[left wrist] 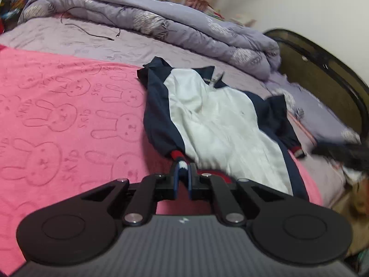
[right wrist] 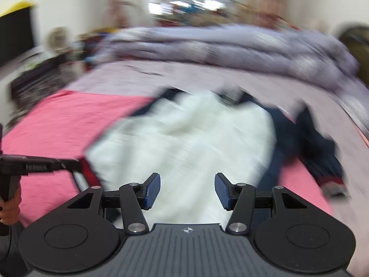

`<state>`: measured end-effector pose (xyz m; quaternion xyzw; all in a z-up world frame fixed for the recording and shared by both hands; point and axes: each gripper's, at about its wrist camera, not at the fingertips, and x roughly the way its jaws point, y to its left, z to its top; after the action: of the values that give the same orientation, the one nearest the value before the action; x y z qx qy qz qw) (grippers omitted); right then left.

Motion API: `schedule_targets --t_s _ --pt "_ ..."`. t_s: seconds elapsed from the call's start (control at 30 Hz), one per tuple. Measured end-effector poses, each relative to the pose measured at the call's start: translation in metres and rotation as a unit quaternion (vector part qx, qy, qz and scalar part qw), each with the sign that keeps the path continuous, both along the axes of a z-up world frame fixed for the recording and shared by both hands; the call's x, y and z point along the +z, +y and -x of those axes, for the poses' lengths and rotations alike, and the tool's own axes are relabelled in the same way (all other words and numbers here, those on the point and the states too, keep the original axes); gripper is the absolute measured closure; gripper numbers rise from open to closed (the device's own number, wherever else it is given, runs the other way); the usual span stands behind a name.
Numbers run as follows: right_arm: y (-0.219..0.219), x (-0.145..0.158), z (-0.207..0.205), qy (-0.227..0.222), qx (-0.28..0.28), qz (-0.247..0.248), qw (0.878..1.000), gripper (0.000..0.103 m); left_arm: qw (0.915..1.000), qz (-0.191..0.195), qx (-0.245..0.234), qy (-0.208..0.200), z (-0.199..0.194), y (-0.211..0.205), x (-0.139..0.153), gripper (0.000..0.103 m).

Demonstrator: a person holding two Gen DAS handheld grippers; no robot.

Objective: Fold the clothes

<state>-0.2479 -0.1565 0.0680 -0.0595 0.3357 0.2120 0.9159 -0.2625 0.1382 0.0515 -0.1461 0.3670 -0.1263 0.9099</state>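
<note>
Folding stage: sleeve step on a jacket (left wrist: 221, 124), judged early, body spread flat and no fold visible yet.
Bed (left wrist: 129, 46): lilac sheet, rolled quilt (left wrist: 175, 20) along the far side, well apart from the work.
Pink towel (left wrist: 60, 115): rabbit-embossed, laid under the near half of the jacket; good flat ground for folding, worth keeping smooth.
Jacket position: white-and-navy, lying face up, collar toward the quilt, hem toward both cameras, partly on towel and partly on sheet.
Far sleeve (left wrist: 283, 124): navy, bunched beside the body, cuff near the towel's edge; probably next to fold.
Near sleeve (left wrist: 159, 120): navy, running along the body's edge down to its cuff.
Striped cuff (left wrist: 181, 161): red, white and navy rib, pinched between the blue pads.
Left gripper (left wrist: 182, 177): closed on the striped cuff; advisable to lift only slightly, then carry the cuff across the white panel without dragging the body.
Right gripper (right wrist: 187, 191): fingers spread apart, nothing between them, hovering above the white panel; view blurred; could pin the body while the sleeve crosses.
</note>
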Motion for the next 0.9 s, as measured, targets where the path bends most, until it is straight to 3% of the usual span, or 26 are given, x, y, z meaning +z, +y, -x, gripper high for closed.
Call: schedule_targets --t_s 0.1,0.2,0.27,0.37,0.4,0.43,0.5,0.53,0.57,0.63,0.7,0.77,0.83,0.9 --pt "0.06 -0.014 0.004 -0.023 0.09 0.035 0.995 0.047 0.9981 -0.059 0.015 0.01 0.008 0.015 -0.004 0.097" --pt "0.129 -0.052 0.026 -0.048 0.189 0.106 0.975 0.051 0.9965 -0.06 0.049 0.03 -0.004 0.047 -0.001 0.097" --pt "0.171 -0.088 0.039 -0.06 0.223 0.16 0.96 0.054 0.9956 -0.064 0.061 0.029 -0.014 0.063 0.007 0.097" --pt "0.211 -0.133 0.037 -0.089 0.188 0.224 0.952 0.054 0.9945 -0.08 0.063 0.021 -0.024 0.075 0.014 0.083" --pt "0.217 -0.14 0.033 -0.114 0.163 0.235 0.951 0.053 0.9945 -0.083 0.061 0.018 -0.029 0.075 0.015 0.073" --pt "0.22 -0.146 0.027 -0.141 0.14 0.248 0.948 0.038 0.9948 -0.082 0.058 0.016 -0.033 0.076 0.015 0.062" --pt "0.225 -0.16 0.014 -0.181 0.112 0.279 0.936 0.02 0.996 -0.075 0.044 0.021 -0.044 0.072 0.012 0.056" --pt "0.227 -0.166 0.01 -0.187 0.115 0.287 0.933 0.022 0.9965 -0.069 0.038 0.029 -0.052 0.071 0.01 0.053" --pt "0.227 -0.167 0.006 -0.182 0.117 0.277 0.936 0.027 0.9968 -0.063 0.033 0.036 -0.06 0.068 0.007 0.051" --pt "0.225 -0.159 -0.004 -0.128 0.122 0.245 0.953 0.088 0.9968 -0.058 0.029 0.046 -0.074 0.063 0.004 0.045" --pt "0.217 -0.143 -0.013 -0.084 0.097 0.192 0.973 0.09 0.9968 -0.053 0.034 0.05 -0.086 0.063 0.003 0.043" --pt "0.194 -0.123 -0.031 -0.002 0.084 0.089 0.992 0.094 0.9973 -0.032 0.035 0.056 -0.094 0.068 0.003 0.038" --pt "0.179 -0.107 -0.033 0.09 0.102 0.009 0.991 0.096 0.9973 -0.005 0.03 0.066 -0.101 0.073 0.001 0.037" --pt "0.175 -0.094 -0.025 0.148 0.159 -0.041 0.975 0.101 0.9967 0.015 0.023 0.077 -0.108 0.074 -0.005 0.034"
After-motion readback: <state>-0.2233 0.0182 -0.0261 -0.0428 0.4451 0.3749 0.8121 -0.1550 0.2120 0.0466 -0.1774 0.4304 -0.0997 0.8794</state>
